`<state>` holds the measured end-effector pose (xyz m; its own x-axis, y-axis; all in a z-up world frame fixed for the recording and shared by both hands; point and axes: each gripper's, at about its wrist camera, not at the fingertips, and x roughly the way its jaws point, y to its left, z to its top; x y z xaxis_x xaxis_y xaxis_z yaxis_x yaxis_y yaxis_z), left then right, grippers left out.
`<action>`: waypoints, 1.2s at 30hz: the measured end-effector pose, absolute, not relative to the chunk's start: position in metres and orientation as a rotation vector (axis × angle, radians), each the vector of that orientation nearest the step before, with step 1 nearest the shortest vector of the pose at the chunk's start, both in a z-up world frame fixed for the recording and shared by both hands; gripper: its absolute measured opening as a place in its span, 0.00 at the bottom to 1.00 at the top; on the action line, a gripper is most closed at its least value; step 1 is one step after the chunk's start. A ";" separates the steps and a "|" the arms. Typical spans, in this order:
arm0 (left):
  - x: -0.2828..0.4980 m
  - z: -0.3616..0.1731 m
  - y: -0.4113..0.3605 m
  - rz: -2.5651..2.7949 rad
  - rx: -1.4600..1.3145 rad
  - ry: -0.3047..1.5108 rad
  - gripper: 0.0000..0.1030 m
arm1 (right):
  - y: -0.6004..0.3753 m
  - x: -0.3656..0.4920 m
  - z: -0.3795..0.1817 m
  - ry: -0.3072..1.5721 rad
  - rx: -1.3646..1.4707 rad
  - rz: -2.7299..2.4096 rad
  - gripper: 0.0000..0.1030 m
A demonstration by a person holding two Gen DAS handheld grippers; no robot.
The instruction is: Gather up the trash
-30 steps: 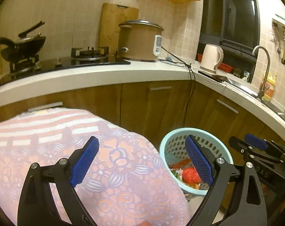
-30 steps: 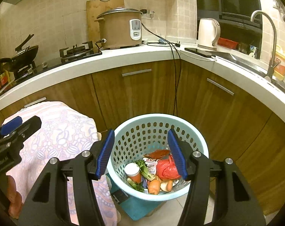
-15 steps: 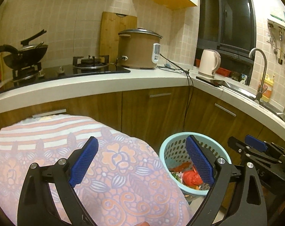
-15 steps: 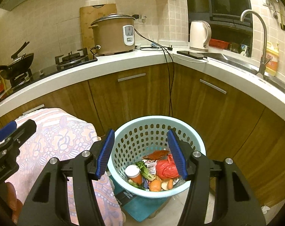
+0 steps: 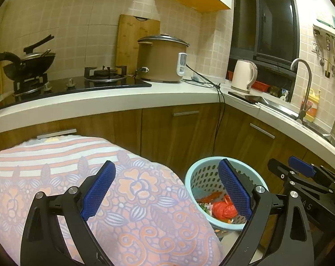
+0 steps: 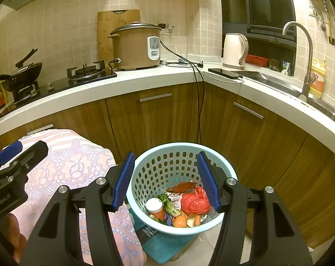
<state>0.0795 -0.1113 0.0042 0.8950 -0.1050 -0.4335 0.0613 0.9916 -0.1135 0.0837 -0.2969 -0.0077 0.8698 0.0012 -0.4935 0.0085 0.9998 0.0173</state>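
- Your right gripper hangs above the pale blue perforated plastic basket, its blue-padded fingers spread apart with nothing between them.
- Your left gripper is over the pink and white floral cloth that covers the table, its fingers wide open and empty.
- The trash sits inside the basket: a crumpled red plastic bag, a small orange cup with a white lid, a green broccoli piece, orange carrot bits and a torn white wrapper.
- The basket stands on a teal box on the floor, just beside the cloth's hanging edge and in front of the brown wooden cabinets.
- On the white counter behind stand a brown rice cooker and a cream electric kettle.
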 end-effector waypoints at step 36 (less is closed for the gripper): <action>0.081 0.002 -0.110 -0.089 -0.102 0.462 0.89 | -0.296 0.083 -0.007 0.504 0.023 -0.005 0.53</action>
